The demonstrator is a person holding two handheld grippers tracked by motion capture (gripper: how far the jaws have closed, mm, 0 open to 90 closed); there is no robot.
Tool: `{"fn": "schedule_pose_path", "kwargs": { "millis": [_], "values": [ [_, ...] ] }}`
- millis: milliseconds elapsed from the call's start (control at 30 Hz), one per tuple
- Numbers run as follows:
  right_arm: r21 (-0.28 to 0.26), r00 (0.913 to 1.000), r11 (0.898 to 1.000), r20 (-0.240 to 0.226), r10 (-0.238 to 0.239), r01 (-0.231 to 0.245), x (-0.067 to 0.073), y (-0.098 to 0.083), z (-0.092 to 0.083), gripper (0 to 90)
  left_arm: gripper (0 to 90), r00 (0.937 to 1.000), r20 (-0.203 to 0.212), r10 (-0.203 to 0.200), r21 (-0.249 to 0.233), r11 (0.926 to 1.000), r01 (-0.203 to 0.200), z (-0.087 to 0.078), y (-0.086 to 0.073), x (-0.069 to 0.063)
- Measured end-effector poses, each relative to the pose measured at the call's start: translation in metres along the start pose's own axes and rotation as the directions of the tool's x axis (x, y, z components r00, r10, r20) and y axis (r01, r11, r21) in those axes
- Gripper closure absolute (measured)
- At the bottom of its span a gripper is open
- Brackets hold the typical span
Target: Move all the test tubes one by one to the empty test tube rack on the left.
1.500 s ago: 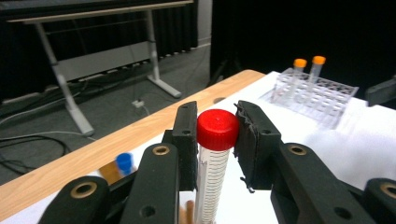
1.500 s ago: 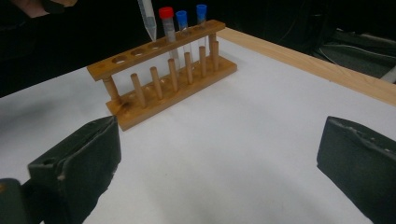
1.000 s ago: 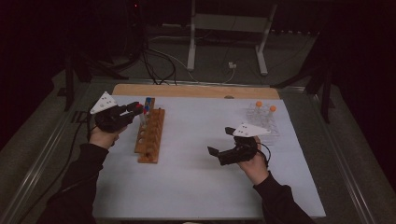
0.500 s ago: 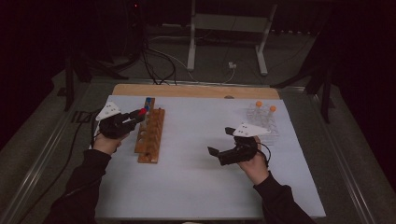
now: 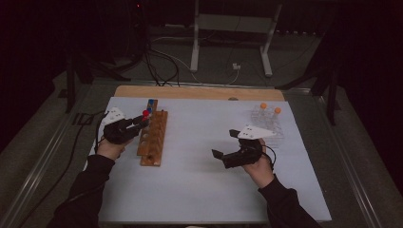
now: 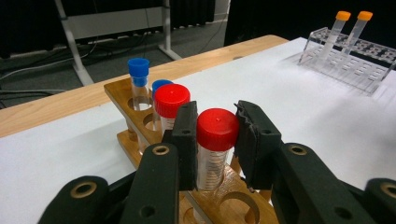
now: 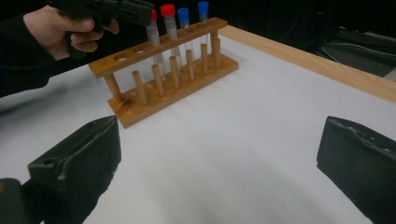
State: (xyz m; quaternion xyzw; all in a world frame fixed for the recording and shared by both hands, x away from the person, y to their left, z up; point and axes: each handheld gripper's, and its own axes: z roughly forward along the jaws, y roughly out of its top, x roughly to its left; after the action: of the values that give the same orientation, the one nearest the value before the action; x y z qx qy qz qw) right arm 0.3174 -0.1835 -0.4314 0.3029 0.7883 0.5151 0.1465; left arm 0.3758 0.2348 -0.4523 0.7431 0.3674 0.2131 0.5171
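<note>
We see a counter (image 5: 190, 190) covered in white, with a wooden strip along its far edge. On its left part stands a wooden test-tube rack (image 5: 153, 137), and at the far right a clear plastic rack (image 5: 266, 118) carrying two orange-capped tubes (image 5: 270, 107). Our right gripper (image 5: 227, 142) hovers over the bare middle, its jaws spread wide with nothing between them. Our left gripper (image 6: 215, 135) is closed narrowly around a red-capped tube (image 6: 215, 144) whose lower end sits in a rack hole. Just behind it stand another red-capped tube (image 6: 171, 105) and two blue-capped tubes (image 6: 138, 81).
</note>
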Motion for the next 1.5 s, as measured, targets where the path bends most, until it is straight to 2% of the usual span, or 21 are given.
{"fn": "schedule_pose_path", "kwargs": {
  "millis": [100, 167, 367, 500, 733, 800, 900, 967, 1033, 1133, 1367, 1500],
  "values": [
    [-0.001, 1.0, 1.0, 0.0, 0.001, -0.001, 0.0, 0.0, 0.0, 0.0, 70.9, 1.0, 0.007, -0.006, 0.001, 1.0, 0.006, -0.001, 0.0, 0.001],
    [-0.003, 1.0, 1.0, 0.0, 0.001, -0.001, -0.001, 0.001, -0.001, 0.0, 69.3, 0.9997, 0.025, -0.008, -0.018, 0.9998, 0.009, -0.004, 0.001, 0.0],
    [-0.018, 1.0, 1.0, 0.01, 0.002, -0.002, -0.005, 0.003, -0.006, 0.0, 48.4, 0.9984, 0.055, 0.012, -0.042, 0.9991, -0.01, -0.014, 0.007, -0.013],
    [-0.033, 0.9996, 0.999, 0.027, 0.004, -0.004, -0.011, 0.005, -0.013, 0.0, 38.2, 0.9972, 0.072, 0.019, -0.047, 0.9988, -0.016, -0.018, 0.008, -0.022],
    [-0.063, 0.9969, 0.998, 0.076, 0.022, -0.017, -0.029, 0.01, -0.031, 0.0, 22.6, 0.9971, 0.072, 0.025, -0.045, 0.9987, -0.022, -0.02, 0.009, -0.03],
    [-0.066, 0.9954, 0.998, 0.091, 0.03, -0.024, -0.038, 0.009, -0.037, 0.0, 17.8, 0.9983, 0.05, 0.029, -0.04, 0.9988, -0.027, -0.02, 0.009, -0.032],
    [-0.065, 0.9901, 0.997, 0.133, 0.046, -0.037, -0.052, 0.007, -0.045, 0.0, 11.9, 0.9971, 0.073, 0.024, -0.044, 0.9988, -0.021, -0.021, 0.01, -0.034],
    [-0.072, 0.9834, 0.996, 0.17, 0.063, -0.052, -0.063, 0.005, -0.052, 0.0, 7.8, 0.9936, 0.111, 0.02, -0.042, 0.999, -0.015, -0.022, 0.011, -0.035],
    [-0.077, 0.9747, 0.995, 0.211, 0.075, -0.06, -0.073, 0.003, -0.06, 0.0, 3.8, 0.9911, 0.131, 0.026, -0.037, 0.9991, -0.021, -0.022, 0.012, -0.038],
    [-0.095, 0.9613, 0.993, 0.259, 0.094, -0.072, -0.088, 0.0, -0.071, 0.0, 2.6, 0.987, 0.157, 0.034, -0.035, 0.999, -0.029, -0.021, 0.012, -0.041],
    [-0.082, 0.9191, 0.991, 0.372, 0.131, -0.108, -0.119, -0.016, -0.082, 0.0, 2.4, 0.9823, 0.181, 0.048, -0.025, 0.9987, -0.044, -0.018, 0.012, -0.046],
    [-0.058, 0.9015, 0.988, 0.405, 0.153, -0.142, -0.136, -0.028, -0.079, 0.0, 2.4, 0.9802, 0.194, 0.042, -0.028, 0.9989, -0.037, -0.019, 0.011, -0.045]
  ]
}}
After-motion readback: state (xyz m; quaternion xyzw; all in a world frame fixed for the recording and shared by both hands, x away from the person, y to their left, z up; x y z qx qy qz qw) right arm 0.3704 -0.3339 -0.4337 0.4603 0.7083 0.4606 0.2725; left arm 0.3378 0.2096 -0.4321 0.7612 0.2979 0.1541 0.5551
